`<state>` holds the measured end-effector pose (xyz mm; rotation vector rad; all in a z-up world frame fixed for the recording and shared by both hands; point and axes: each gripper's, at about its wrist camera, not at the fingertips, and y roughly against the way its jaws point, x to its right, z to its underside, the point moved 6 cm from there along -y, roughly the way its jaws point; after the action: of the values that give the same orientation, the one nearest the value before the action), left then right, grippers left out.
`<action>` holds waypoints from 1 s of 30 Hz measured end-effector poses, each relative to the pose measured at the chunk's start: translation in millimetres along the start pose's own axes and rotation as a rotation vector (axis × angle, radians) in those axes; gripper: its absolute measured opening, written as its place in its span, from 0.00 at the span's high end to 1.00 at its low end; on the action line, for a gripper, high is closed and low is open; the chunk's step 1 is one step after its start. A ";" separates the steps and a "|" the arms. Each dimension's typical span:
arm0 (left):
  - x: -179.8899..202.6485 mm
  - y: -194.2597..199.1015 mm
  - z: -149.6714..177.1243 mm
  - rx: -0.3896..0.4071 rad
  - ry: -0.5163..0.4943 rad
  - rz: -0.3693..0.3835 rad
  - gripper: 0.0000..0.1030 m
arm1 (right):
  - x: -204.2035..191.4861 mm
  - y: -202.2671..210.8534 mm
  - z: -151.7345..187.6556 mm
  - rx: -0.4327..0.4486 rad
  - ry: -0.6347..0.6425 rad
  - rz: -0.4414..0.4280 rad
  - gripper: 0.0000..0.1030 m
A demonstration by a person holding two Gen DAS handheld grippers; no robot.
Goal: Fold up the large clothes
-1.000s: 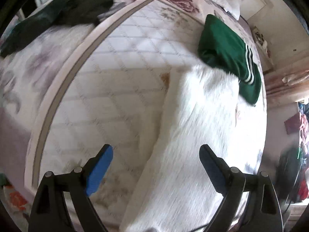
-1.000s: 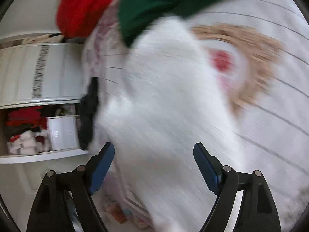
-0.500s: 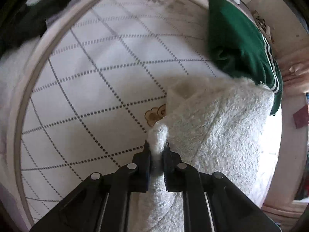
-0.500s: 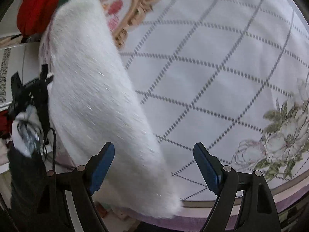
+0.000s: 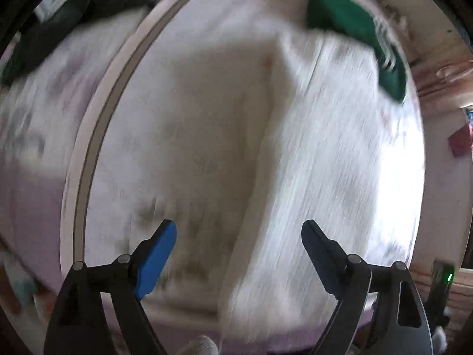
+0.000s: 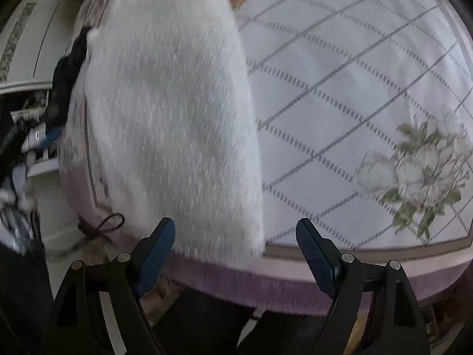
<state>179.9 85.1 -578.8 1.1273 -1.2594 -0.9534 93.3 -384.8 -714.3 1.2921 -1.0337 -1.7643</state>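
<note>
A large fluffy white garment [image 5: 325, 148] lies folded lengthwise on the bed, running from near me to the far side; it also shows in the right wrist view [image 6: 171, 112], its near end at the bed's edge. My left gripper [image 5: 239, 236] is open and empty, above the garment's left edge. My right gripper [image 6: 235, 235] is open and empty, just over the garment's near end. The left wrist view is motion-blurred.
A folded green garment with white stripes [image 5: 354, 32] lies at the far end of the white one. Dark clothes [image 5: 68, 29] lie at the bed's far left. The quilted bedspread [image 6: 354, 88] has a flower print [image 6: 419, 171]. Shelves and clutter [image 6: 26, 124] stand left of the bed.
My left gripper was shut on a fold of the white garment half a second ago; it has let go, opened and pulled back. The right gripper stayed open and shifted slightly nearer the bed edge.
</note>
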 end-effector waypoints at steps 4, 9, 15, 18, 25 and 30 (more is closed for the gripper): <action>-13.3 -29.8 55.8 -0.105 0.034 -0.074 0.16 | -2.3 -12.7 -1.1 -0.028 0.004 0.064 0.17; -9.1 -73.9 88.7 -0.170 0.103 -0.071 0.17 | 15.4 -49.6 -24.1 -0.027 -0.093 0.077 0.17; -6.1 -80.1 81.6 -0.079 0.138 -0.013 0.83 | 31.3 -73.4 -28.4 -0.021 -0.246 -0.093 0.66; -19.6 -90.8 85.9 -0.088 0.136 0.021 0.82 | 50.4 -71.5 -24.6 0.011 -0.312 -0.087 0.73; -11.0 -59.7 61.3 -0.100 0.063 0.111 0.61 | 60.6 -44.5 -29.7 -0.022 -0.219 -0.165 0.49; -14.3 -89.5 24.5 -0.067 0.058 0.178 0.53 | 84.8 -52.8 -48.6 -0.034 -0.200 -0.287 0.25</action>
<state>159.0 77.4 -670.1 0.9670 -1.2497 -0.8183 114.5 -446.2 -804.4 1.3147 -0.9568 -2.1548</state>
